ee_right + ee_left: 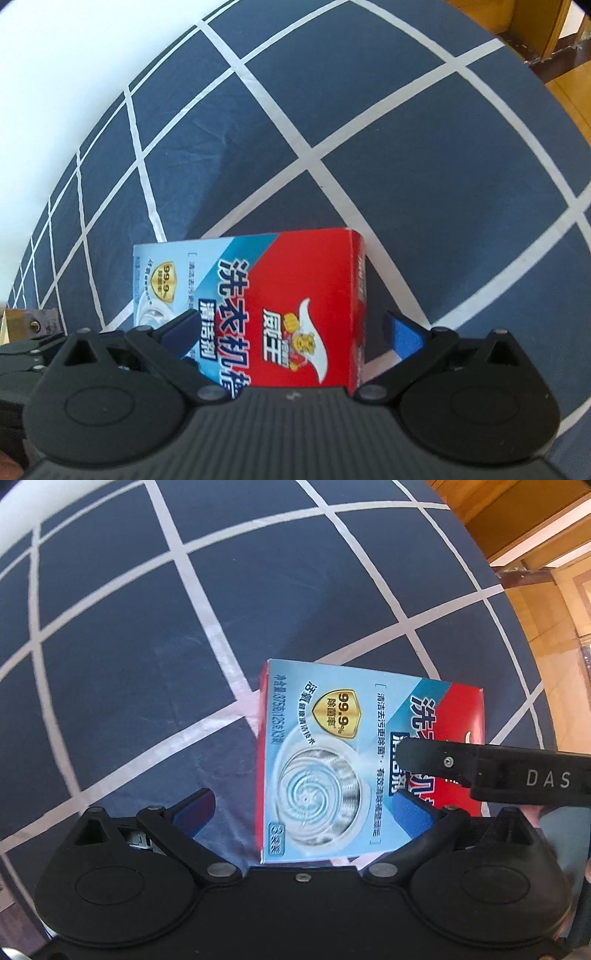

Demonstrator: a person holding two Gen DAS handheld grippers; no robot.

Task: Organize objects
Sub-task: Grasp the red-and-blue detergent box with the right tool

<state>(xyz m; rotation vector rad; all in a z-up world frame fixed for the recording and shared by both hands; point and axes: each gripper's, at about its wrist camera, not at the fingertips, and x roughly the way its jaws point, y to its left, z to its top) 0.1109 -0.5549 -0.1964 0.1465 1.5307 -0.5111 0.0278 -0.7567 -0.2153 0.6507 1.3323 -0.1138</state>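
Your grippers' black housings cut off the near end of the box (288,310), so its contact with the cloth there is hidden. It lies on a navy cloth (122,672) with a white grid; wooden flooring (561,635) shows beyond the cloth's edge. The box is red and pale blue, printed 99.9%. Your left gripper (306,812) and right gripper (295,332) both stand spread wide, straddling the box without clamping it.

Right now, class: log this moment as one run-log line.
object: detergent box on blue checked cloth | left gripper: open, straddling box | right gripper: open, straddling box | grasp: not yet closed
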